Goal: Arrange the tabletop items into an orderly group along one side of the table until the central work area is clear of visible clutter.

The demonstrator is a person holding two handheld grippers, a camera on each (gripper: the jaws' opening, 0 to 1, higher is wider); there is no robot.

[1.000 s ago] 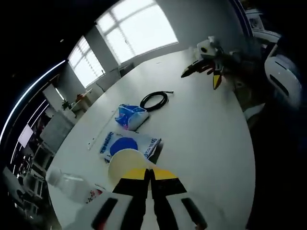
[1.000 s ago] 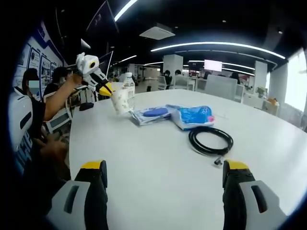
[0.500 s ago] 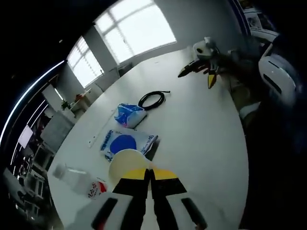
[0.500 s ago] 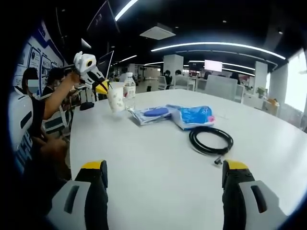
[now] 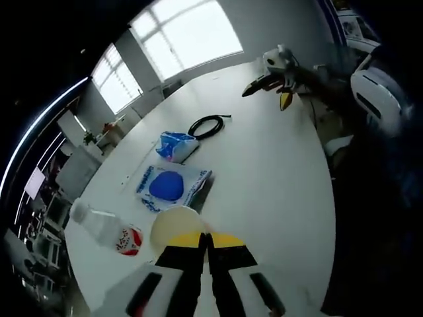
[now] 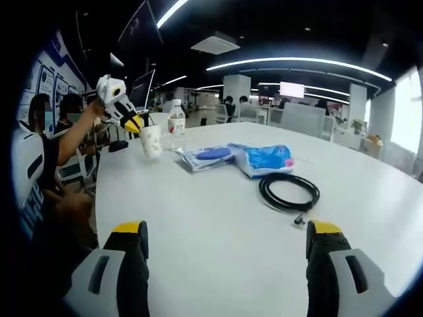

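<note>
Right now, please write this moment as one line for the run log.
left gripper: shut on paper cup, held beside water bottle | right gripper: open, holding nothing | black cable, blue packets: on white table

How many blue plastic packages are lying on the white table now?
2. The flat package lies near the paper cup; the crumpled blue bag lies between it and the black cable. None seems hidden.

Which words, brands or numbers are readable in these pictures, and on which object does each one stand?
None can be read.
Water bottle: red and white label, print too blurred.
White packet with a blue circle: text too small.
Blue bag: no legible print.
Paper cup: faint markings, unreadable.
</note>
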